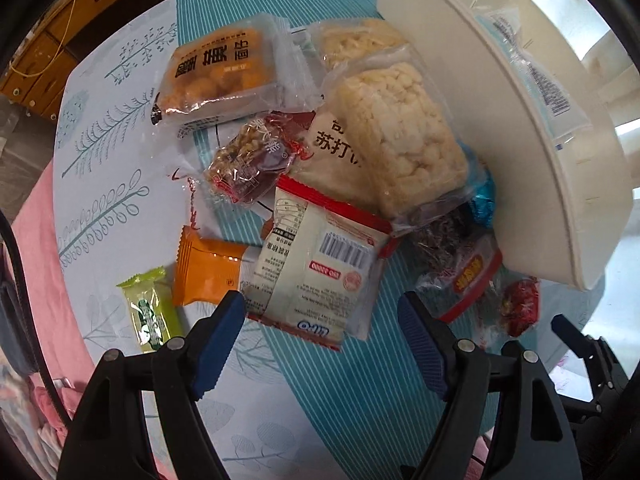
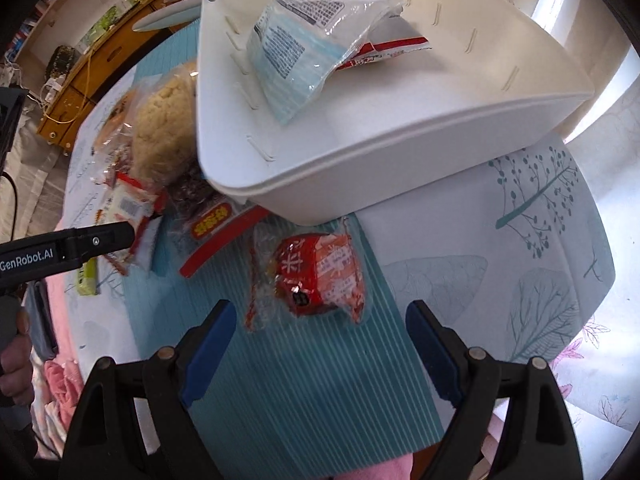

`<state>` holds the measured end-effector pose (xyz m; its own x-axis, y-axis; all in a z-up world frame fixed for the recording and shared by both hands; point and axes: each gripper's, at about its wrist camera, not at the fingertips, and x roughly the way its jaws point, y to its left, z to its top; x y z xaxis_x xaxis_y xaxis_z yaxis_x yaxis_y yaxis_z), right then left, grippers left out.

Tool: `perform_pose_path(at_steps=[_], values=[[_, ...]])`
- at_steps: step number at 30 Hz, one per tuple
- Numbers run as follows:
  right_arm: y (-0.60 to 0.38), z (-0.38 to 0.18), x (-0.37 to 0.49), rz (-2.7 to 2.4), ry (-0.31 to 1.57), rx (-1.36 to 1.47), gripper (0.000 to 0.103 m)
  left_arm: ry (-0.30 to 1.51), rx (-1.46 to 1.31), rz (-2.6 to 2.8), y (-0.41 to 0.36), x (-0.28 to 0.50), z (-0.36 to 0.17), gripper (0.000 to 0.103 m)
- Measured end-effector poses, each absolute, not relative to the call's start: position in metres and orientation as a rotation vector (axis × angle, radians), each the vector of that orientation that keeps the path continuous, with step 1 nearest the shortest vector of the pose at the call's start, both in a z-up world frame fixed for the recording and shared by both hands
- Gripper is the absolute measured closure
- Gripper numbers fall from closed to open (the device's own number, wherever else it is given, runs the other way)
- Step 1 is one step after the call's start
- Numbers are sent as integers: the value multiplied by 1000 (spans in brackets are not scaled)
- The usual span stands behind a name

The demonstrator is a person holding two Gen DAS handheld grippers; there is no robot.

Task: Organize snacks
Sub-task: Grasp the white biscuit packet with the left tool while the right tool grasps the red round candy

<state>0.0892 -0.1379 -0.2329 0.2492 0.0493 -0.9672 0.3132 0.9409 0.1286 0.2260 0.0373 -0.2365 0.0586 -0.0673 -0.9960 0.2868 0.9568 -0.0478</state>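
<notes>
Just in front of the white bin, the red snack packet lies crosswise, centred ahead of the right gripper, whose jaws gape wide and empty, nearer than the left gripper, equally wide.

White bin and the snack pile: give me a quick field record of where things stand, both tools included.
bin: white bin on the table, holds a blue-and-clear packet lying partly over a red-and-white packet
pile: loose snacks left of the bin, rice puff pack on top
left tool: left tool open, nothing held, red-edged white packet just ahead
right tool: right tool open, nothing held, red wrapped snack just ahead
surface: leaf-print tablecloth
</notes>
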Motion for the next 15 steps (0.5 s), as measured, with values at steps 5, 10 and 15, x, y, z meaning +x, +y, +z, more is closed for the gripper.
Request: perform_pose_path(at_steps=[5,10,15], values=[[-139,-244,100,-203,1323,305,15,1466,195,-250,32,231,-246,26],[-139,-253,112,-211,1339,282,16,1482,159,-232,37,241,-257,26],[-133,-256,127,-208,1350,243,19,1455,171,-242,38,251,-257,36]])
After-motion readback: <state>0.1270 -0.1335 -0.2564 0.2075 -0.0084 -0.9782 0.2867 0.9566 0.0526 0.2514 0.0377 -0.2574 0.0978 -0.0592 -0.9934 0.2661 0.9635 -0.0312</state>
